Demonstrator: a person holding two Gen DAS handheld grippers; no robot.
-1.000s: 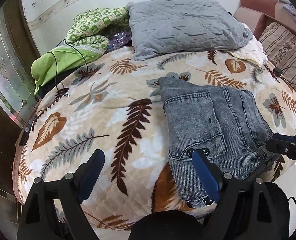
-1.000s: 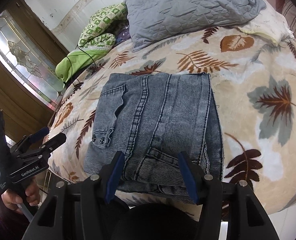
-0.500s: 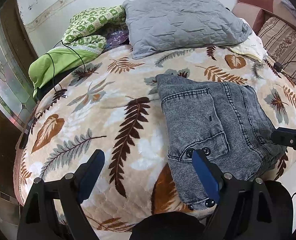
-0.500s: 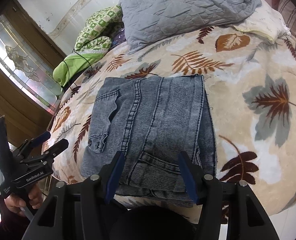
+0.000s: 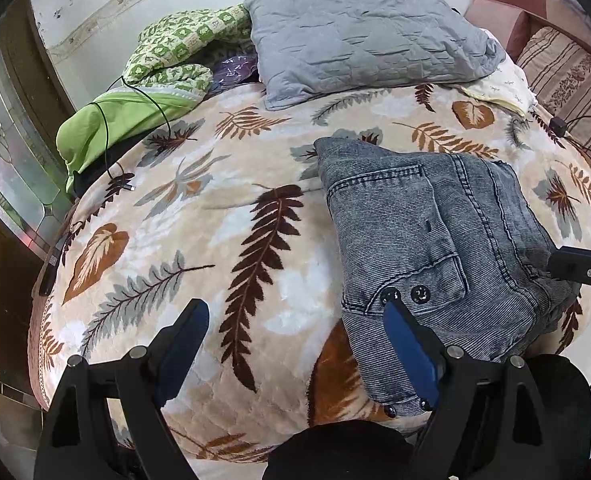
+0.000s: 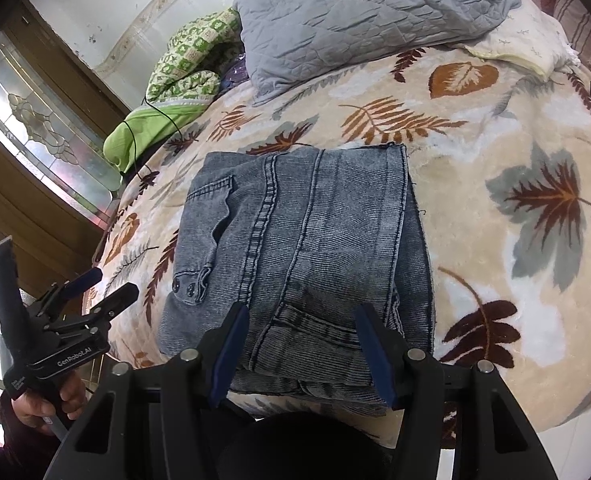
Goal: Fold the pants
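Note:
Grey-blue denim pants (image 5: 435, 232) lie folded into a compact stack near the front edge of the bed; they also show in the right wrist view (image 6: 295, 248). My left gripper (image 5: 295, 332) is open and empty, hovering over the blanket just left of the pants, its right finger over their snap-button corner. My right gripper (image 6: 301, 340) is open and empty, held just before the near edge of the stack. The left gripper also shows at the left of the right wrist view (image 6: 99, 284), held in a hand. The tip of the right gripper (image 5: 579, 266) pokes in at the right edge of the left wrist view.
A leaf-patterned blanket (image 5: 215, 240) covers the bed. A grey pillow (image 5: 359, 36), a green quilt (image 5: 143, 92) with a black cable (image 5: 107, 136) and a cream pillow (image 5: 499, 88) lie at the back. A striped cushion (image 5: 567, 68) is at the right. A glass door (image 6: 35, 120) stands left.
Both grippers have drawn back slightly from the bed. The pants have not moved, and both grippers stay open.

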